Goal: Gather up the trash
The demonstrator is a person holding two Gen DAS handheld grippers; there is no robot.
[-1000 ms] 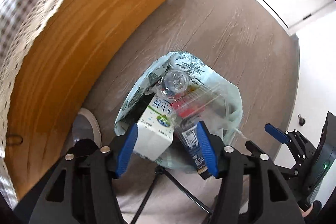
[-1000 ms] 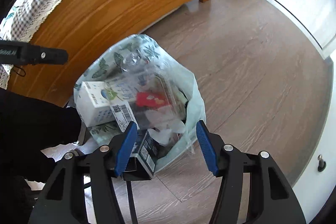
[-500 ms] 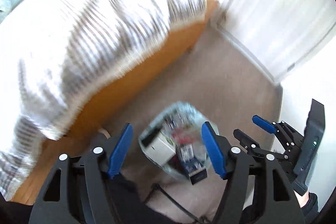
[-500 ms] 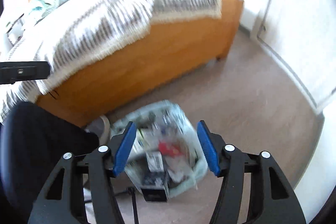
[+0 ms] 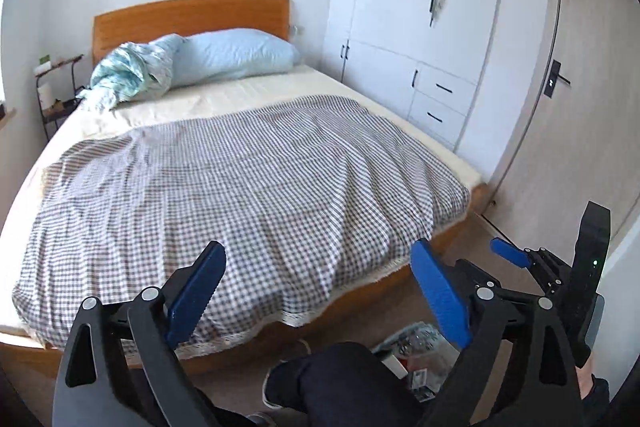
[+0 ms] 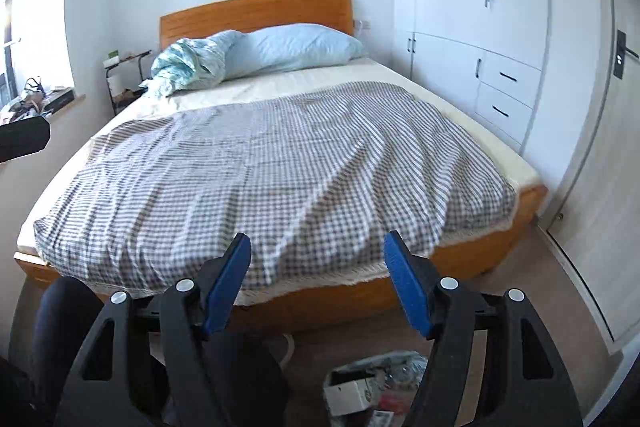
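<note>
The trash bag, clear plastic with cartons and wrappers inside, sits on the floor at the foot of the bed, low in the right wrist view. It also shows in the left wrist view, partly hidden by a dark trouser leg. My left gripper is open and empty, raised above the bed's foot. My right gripper is open and empty, also raised; it appears at the right of the left wrist view.
A wooden bed with a checked blanket fills the middle. Blue pillows lie at the headboard. White wardrobes line the right wall. A side stand stands at the left. My leg is near the bag.
Both grippers have swung up and away from the trash bag, from looking down into it to facing the bed and room. Both stay open and empty.
</note>
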